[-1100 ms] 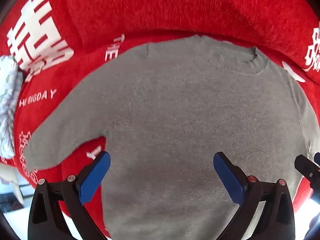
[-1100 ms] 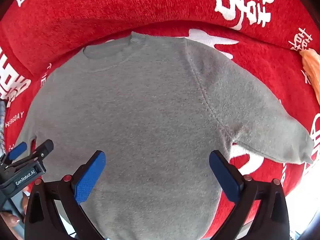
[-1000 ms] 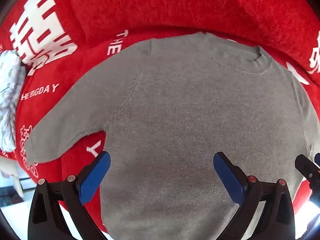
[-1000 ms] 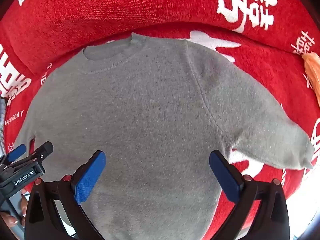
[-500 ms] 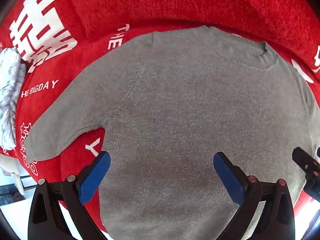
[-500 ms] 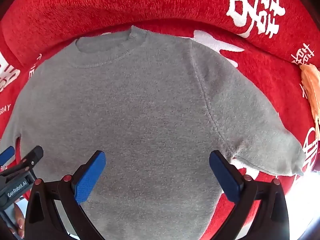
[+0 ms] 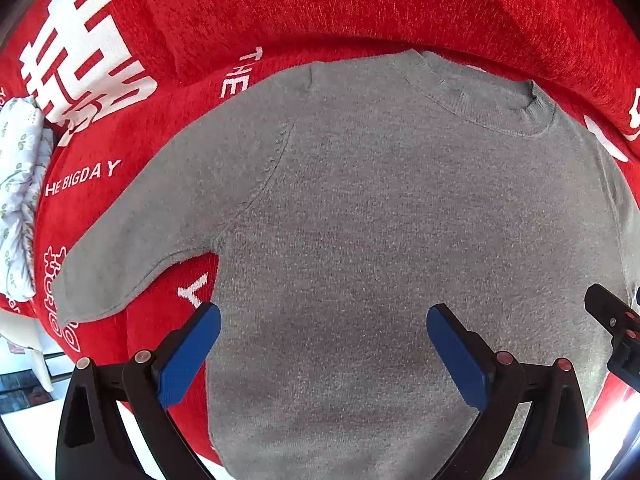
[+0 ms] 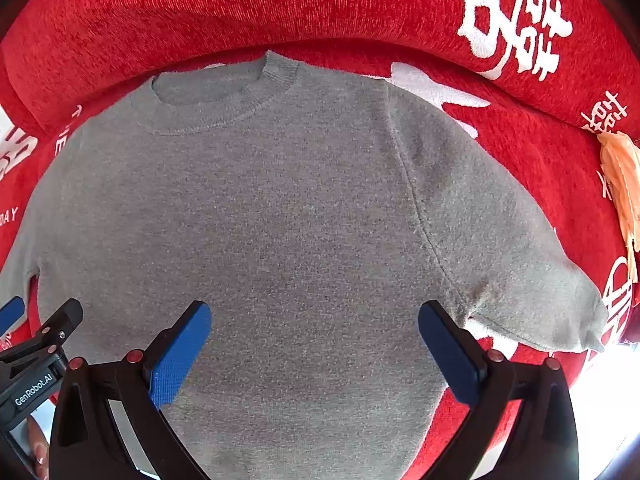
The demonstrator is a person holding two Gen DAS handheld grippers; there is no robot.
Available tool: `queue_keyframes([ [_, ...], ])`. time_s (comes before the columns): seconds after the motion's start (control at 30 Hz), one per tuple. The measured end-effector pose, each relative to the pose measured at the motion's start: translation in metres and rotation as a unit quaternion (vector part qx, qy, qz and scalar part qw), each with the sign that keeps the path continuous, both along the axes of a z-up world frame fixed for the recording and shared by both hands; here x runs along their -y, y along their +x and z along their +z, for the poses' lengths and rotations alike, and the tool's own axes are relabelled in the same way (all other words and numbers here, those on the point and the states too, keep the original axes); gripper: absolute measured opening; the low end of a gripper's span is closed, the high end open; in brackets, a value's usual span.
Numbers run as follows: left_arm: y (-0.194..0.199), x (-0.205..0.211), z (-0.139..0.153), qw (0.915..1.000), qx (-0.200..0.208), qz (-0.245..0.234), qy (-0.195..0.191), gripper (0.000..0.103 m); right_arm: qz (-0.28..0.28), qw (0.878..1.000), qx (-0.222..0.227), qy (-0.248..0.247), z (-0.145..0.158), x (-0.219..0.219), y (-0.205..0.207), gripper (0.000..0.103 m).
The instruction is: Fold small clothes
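Both grippers, left gripper (image 7: 323,350) and right gripper (image 8: 314,346), are held wide above the flat grey sweater (image 7: 400,240); folding not yet started, sleeve (image 7: 132,256) grasp judged next.

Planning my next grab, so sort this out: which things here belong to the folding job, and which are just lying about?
Part of the job:
- grey knitted crew-neck sweater, spread flat, sleeves out
- left gripper, open above its lower part
- right gripper, open above its lower part

Lying about:
- red plush sofa cover with white lettering, under the sweater
- white floral-print cloth
- peach-coloured cloth
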State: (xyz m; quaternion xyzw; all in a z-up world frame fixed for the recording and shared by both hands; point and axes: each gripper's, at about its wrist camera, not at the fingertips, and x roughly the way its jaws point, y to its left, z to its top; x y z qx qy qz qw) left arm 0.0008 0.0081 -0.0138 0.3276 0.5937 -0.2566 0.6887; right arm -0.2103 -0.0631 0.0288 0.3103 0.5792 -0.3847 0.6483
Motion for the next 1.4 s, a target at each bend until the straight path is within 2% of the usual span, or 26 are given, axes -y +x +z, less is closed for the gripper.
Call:
queue_keyframes([
  [0.33, -0.002, 0.000, 0.002, 1.0000, 0.004, 0.001, 0.003, 0.103, 0.001, 1.000, 0.001, 0.007, -0.004, 0.012, -0.005, 0.103],
  [1.4, 0.000, -0.003, 0.006, 1.0000, 0.007, 0.001, 0.004, 0.103, 0.005, 1.000, -0.003, 0.004, 0.002, 0.009, 0.003, 0.103],
])
